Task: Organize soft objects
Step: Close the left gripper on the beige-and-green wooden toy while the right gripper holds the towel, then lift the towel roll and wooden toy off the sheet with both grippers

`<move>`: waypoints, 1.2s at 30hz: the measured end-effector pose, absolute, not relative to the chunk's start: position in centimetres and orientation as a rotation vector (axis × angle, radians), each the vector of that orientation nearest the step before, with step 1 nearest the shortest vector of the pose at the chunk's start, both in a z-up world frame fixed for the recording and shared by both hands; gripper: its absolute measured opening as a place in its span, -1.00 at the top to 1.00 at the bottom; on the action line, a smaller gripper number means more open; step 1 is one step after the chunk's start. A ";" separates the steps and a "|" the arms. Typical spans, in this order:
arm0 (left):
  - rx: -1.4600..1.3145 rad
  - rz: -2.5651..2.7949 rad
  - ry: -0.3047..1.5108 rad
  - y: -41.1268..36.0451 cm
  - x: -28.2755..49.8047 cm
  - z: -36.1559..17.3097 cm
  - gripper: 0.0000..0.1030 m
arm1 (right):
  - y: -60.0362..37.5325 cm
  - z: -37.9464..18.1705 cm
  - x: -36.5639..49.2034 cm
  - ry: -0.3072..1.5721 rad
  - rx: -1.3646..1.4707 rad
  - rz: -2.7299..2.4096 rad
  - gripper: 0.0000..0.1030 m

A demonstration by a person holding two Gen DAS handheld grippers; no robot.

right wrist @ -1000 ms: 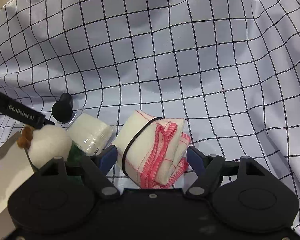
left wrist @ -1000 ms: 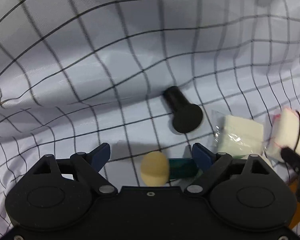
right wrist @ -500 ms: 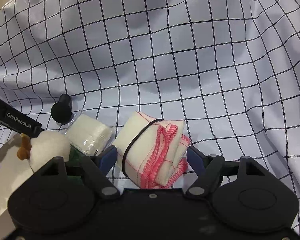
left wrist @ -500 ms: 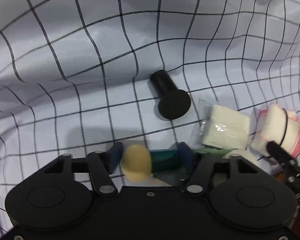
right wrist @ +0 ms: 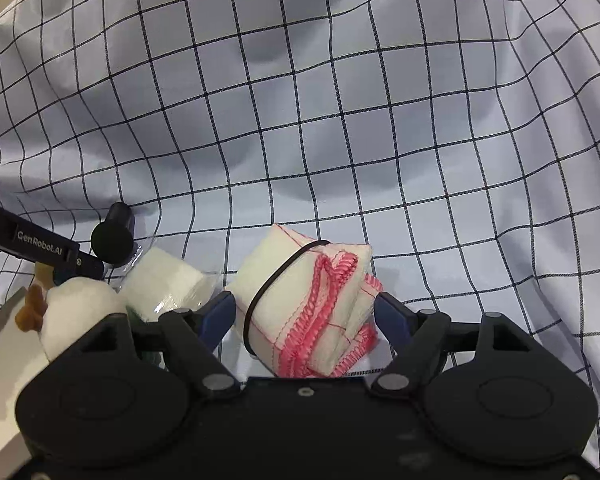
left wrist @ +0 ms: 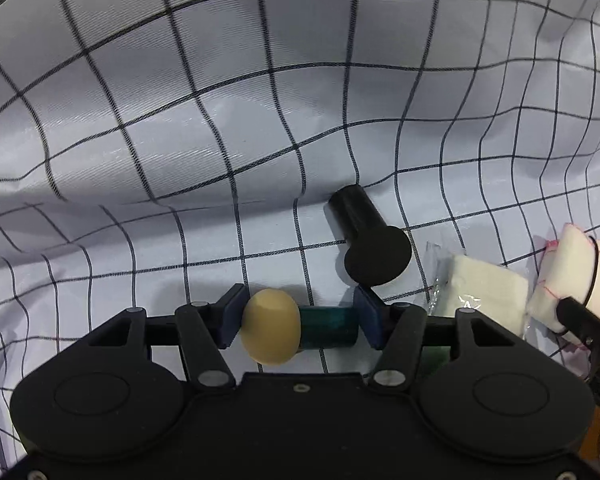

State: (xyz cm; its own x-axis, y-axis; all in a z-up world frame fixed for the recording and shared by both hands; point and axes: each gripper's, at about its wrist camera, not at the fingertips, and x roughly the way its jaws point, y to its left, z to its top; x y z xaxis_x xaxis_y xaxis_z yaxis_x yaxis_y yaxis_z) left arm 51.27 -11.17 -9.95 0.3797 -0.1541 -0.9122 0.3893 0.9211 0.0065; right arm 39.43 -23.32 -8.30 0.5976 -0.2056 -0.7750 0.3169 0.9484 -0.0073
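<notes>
A beige egg-shaped sponge [left wrist: 270,326] on a green handle [left wrist: 328,326] lies crosswise between the fingers of my left gripper [left wrist: 300,318]. The jaws are shut on it, one pad on the sponge head and the other on the handle's end. A folded white cloth with pink stitched edges [right wrist: 308,304], bound by a black band, sits in my right gripper [right wrist: 304,312], whose pads press on both its sides. In the left wrist view the same cloth [left wrist: 572,268] shows at the far right.
A black mushroom-shaped piece [left wrist: 374,240] lies just beyond the left gripper. Beside it is a white pad in clear wrap [left wrist: 484,288]. A white plush with an orange bit [right wrist: 76,308] and a pale flat card [right wrist: 4,344] sit at the right view's lower left. Wrinkled checked fabric [right wrist: 340,120] covers everything.
The left jaws have closed from wide apart onto the sponge and its green handle, and the left view has drawn in a little. The right gripper and its cloth have stayed put.
</notes>
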 end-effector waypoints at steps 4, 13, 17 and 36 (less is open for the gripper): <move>0.289 -0.341 1.114 -12.3 51.0 -10.2 -0.10 | -23.1 -8.4 39.7 0.887 0.130 -0.314 -0.51; 0.284 -0.319 1.136 -12.3 50.1 -11.1 -0.47 | -22.6 -8.9 40.5 0.907 0.099 -0.325 -0.63; 0.278 -0.318 1.130 -10.6 49.1 -11.3 -0.23 | -22.4 -9.1 40.5 0.917 0.085 -0.320 -0.56; 0.224 -0.280 1.122 -5.5 48.5 -9.9 -0.67 | -22.8 -8.4 40.6 0.927 0.102 -0.330 -0.43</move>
State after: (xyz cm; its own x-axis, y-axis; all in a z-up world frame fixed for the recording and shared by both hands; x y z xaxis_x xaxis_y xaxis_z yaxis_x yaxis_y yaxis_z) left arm 48.51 -5.55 -9.94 0.4051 -0.1080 -0.9079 0.3312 0.9429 0.0356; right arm 40.57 -22.83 -8.37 0.5537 -0.2353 -0.7987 0.3227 0.9449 -0.0547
